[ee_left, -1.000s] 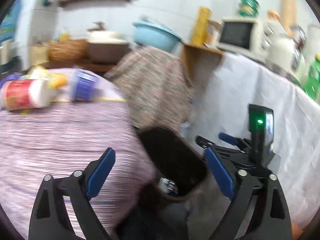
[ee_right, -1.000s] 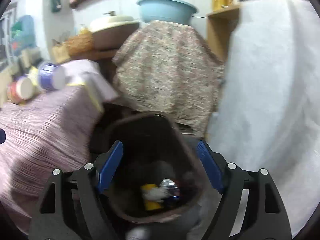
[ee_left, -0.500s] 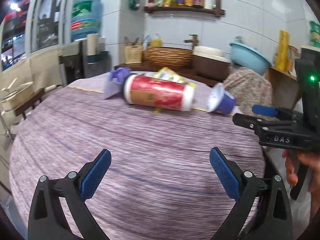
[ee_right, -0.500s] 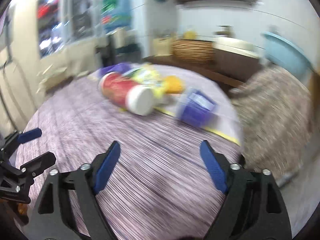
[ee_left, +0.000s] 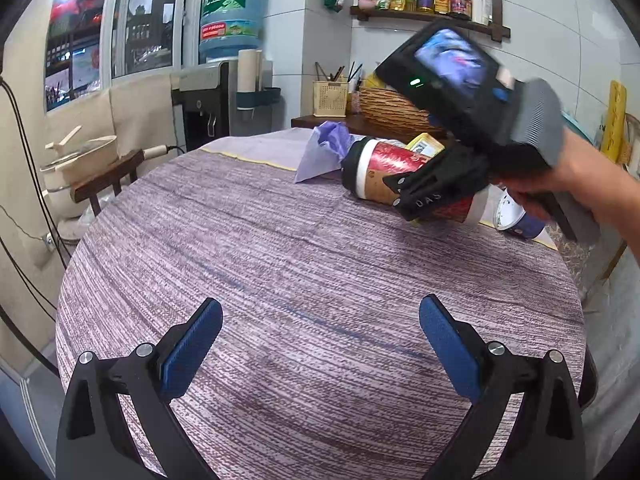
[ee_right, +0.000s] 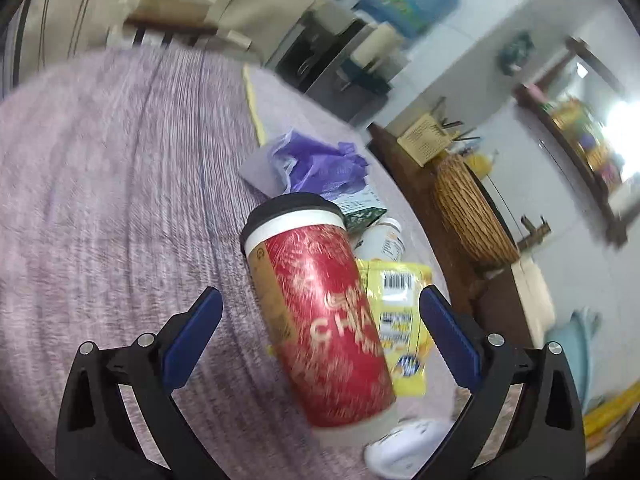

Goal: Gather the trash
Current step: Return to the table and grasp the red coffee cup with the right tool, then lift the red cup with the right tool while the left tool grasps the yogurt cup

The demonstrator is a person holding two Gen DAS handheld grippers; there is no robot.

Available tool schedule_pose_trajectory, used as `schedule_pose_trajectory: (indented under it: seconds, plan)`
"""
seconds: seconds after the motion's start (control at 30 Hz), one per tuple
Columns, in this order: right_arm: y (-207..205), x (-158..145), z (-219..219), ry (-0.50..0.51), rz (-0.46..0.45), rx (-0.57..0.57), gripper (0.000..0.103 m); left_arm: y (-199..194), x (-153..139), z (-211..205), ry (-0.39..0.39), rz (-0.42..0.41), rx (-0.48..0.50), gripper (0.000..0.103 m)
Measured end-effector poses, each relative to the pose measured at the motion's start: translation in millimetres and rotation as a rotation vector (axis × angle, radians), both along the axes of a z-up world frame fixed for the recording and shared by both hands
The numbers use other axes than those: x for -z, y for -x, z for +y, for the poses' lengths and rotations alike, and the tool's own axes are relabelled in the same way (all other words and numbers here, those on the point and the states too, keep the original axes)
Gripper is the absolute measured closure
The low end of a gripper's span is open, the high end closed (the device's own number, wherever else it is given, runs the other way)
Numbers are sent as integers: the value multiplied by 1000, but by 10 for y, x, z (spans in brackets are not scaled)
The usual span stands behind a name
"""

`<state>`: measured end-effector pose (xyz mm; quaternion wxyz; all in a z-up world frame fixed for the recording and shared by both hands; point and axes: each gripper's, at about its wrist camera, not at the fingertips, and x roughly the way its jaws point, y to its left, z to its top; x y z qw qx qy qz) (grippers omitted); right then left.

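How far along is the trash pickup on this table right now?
Nothing here shows finished work. In hand: the right gripper, jaws just opened wide, is lined up around the red paper cup lying on the table, not gripping it. The left gripper is open and empty. Left: the cup, purple plastic bag, yellow snack packet, small white bottle.

Red paper cup (ee_right: 320, 320) with black lid, lying on its side at the bench's far side, lid end toward the purple plastic bag (ee_right: 316, 168), which is crumpled. Yellow snack wrapper (ee_right: 400, 312) flat, partly under the cup. Small white bottle (ee_right: 382, 240) between wrapper and bag. Blue-and-white cup (ee_left: 514, 216) tipped over past the red cup's base.
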<state>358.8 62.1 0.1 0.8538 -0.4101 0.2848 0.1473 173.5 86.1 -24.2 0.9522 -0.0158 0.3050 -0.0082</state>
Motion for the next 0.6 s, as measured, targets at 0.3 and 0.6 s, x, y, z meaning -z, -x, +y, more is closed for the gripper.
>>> schedule_pose_trajectory:
  seconds: [0.3,0.6]
  plan:
    - [-552,403,309,282,112,31,6,-8,105,121,8,25,1,5]
    - [-590,453,218,285,72,32,23,-41,147,81,24,37,17,5]
